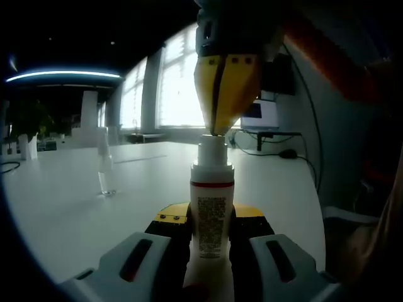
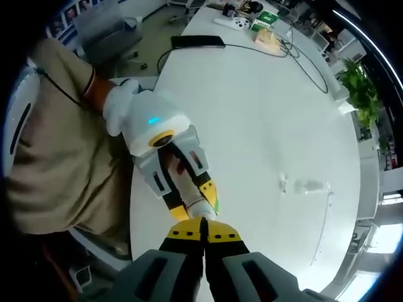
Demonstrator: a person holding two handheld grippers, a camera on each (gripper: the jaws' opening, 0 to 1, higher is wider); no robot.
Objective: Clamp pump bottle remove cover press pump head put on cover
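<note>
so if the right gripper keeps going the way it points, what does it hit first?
The pump bottle. The right gripper, jaws closed, points down at the pump head, which the left gripper holds clamped upright. Tips look at or touching the head; exact gap unclear.

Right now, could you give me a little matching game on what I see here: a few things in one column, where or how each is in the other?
Things:
1. bottle
2. left gripper
3. right gripper
4. clear cover

States:
A. shut, tips down on the pump head
B. standing alone on the white table
C. clamped around the bottle's body
D. upright, white with a red band

Pairs: 1-D, 2-C, 3-A, 4-B
</note>
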